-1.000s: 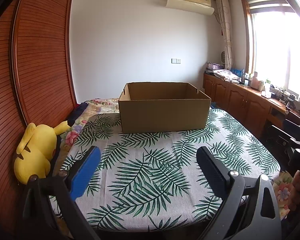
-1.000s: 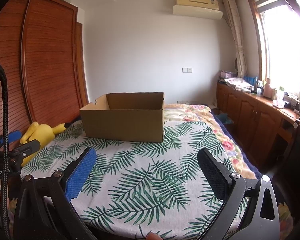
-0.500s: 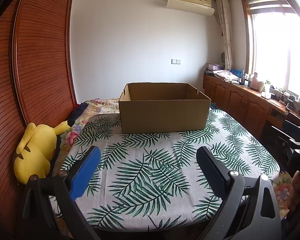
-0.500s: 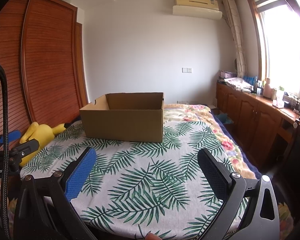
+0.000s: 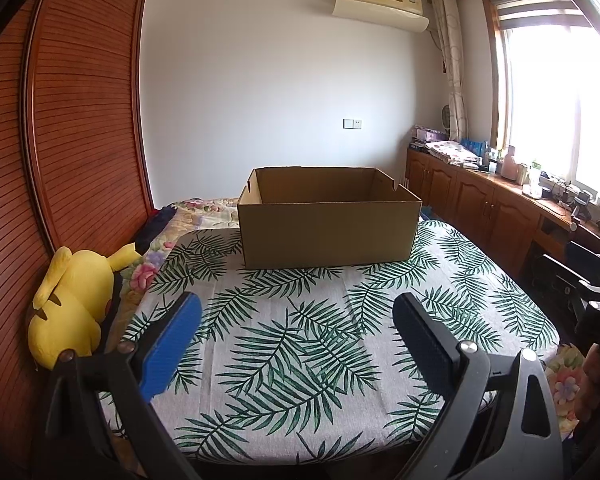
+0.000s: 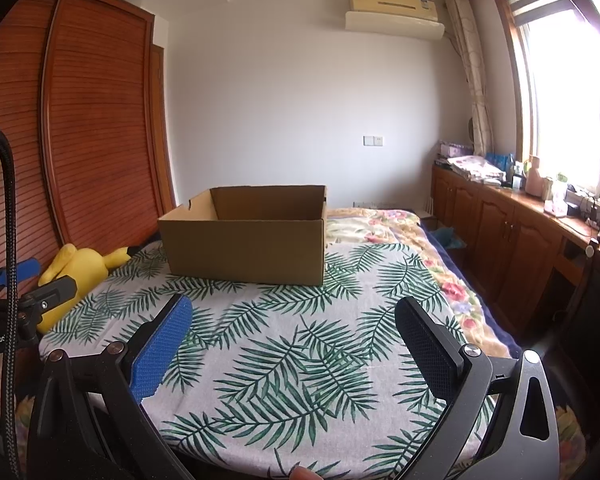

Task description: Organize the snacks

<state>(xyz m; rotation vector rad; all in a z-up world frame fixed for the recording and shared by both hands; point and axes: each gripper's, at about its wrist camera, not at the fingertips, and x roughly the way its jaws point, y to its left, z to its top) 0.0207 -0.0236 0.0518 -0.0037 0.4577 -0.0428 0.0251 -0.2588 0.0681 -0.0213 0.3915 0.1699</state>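
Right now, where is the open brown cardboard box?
The open brown cardboard box sits at the far end of the palm-leaf tablecloth, centred in the left wrist view, with the yellow plush toy off its near-left side.

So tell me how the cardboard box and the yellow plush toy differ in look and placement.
The cardboard box is brown, rigid and flat-sided, open at the top; the yellow plush toy is soft and rounded. The box stands on the leaf-print tabletop; the toy lies off its left edge, beside the wooden wardrobe. Neither is touched by a gripper.
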